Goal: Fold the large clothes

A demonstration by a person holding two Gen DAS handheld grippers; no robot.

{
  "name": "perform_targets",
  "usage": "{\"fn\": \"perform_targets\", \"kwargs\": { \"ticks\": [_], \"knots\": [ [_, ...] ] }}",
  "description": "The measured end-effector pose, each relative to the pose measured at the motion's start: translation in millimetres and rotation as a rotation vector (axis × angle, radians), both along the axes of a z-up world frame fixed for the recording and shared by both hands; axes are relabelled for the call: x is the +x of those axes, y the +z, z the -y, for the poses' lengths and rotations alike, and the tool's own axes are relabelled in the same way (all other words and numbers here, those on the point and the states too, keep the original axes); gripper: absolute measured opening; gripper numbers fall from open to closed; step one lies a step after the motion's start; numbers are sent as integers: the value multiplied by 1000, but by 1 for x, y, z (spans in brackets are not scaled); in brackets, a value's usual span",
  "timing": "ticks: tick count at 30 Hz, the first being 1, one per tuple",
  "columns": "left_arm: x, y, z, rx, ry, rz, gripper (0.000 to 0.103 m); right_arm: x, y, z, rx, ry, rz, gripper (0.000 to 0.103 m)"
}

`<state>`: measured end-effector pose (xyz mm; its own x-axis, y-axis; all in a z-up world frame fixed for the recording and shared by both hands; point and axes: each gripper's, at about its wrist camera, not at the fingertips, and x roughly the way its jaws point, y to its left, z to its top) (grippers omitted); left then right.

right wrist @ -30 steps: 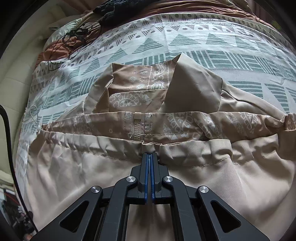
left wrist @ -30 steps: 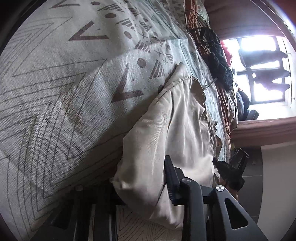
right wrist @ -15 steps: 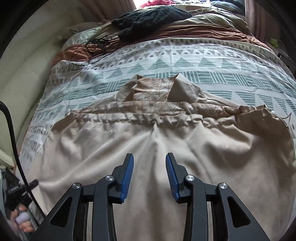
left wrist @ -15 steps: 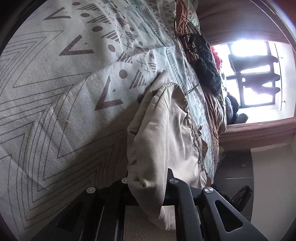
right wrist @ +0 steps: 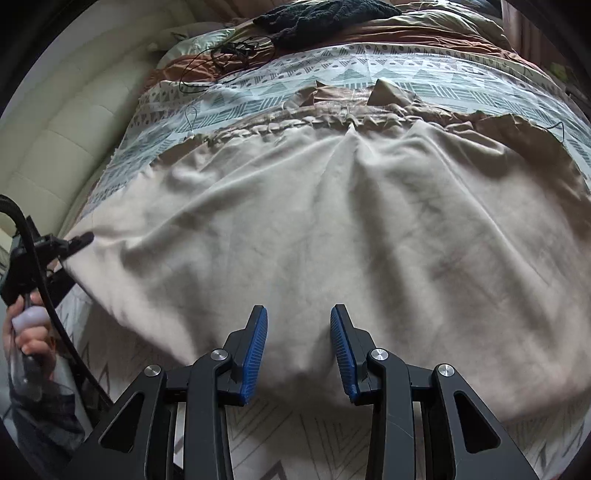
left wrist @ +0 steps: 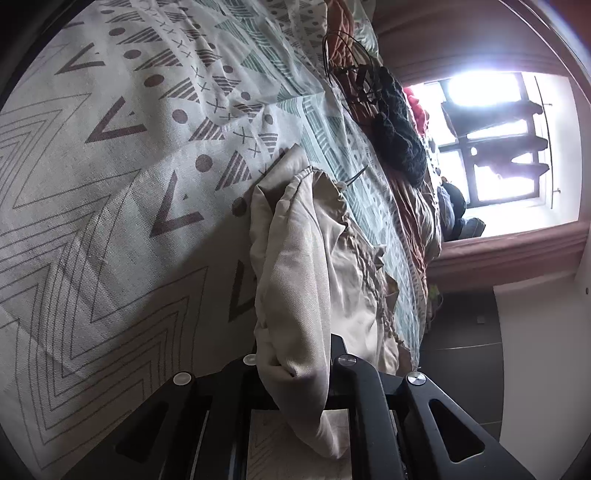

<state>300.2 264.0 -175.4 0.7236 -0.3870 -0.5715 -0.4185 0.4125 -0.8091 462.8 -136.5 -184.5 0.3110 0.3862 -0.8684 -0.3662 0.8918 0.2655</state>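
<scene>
A large beige garment [right wrist: 332, 221] lies spread on the patterned bedspread [right wrist: 258, 81], its patterned waistband at the far side. My right gripper [right wrist: 298, 347] is open with blue pads, hovering over the garment's near hem and holding nothing. My left gripper [left wrist: 295, 369] is shut on the garment's left edge [left wrist: 295, 280], with a fold of beige cloth bunched between its fingers. It also shows at the left of the right wrist view [right wrist: 55, 247], pinching the cloth's corner.
A dark knitted garment [right wrist: 325, 18] and black cables [right wrist: 229, 55] lie at the far end of the bed on a brown blanket. A padded cream headboard [right wrist: 55, 129] stands on the left. A bright window [left wrist: 498, 140] is beyond the bed.
My right gripper has let go of the waistband, opened, and drawn back toward the near hem. My left gripper has pulled the cloth edge outward and stays shut on it.
</scene>
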Motion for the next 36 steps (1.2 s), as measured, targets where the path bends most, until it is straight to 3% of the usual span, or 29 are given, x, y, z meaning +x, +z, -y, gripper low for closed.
{"fn": "perform_targets", "kwargs": {
  "ticks": [3,7,12,20,26,28,31,36],
  "knots": [
    [4,1,2,6,-1,-2,10,-11,-24,-8,-74,3,17,36],
    [7,2,2,9,5,-7,10,-5,-25,-12,-86,-10,53,36],
    [6,-1,0,5,11,-16,10,32,-24,-7,0,-58,0,34],
    [1,-8,-3,-11,26,-29,10,101,-26,-20,16,-91,-50,33],
    [2,-5,-3,-32,21,-14,10,135,-24,-23,26,-131,-80,21],
    [4,0,-2,-39,12,4,10,132,-12,-12,68,-157,-98,21],
    [8,9,0,-47,-6,35,10,112,14,0,92,-130,-38,21],
    [19,27,6,-100,-26,107,10,71,22,19,129,-103,-65,21]
  ]
}}
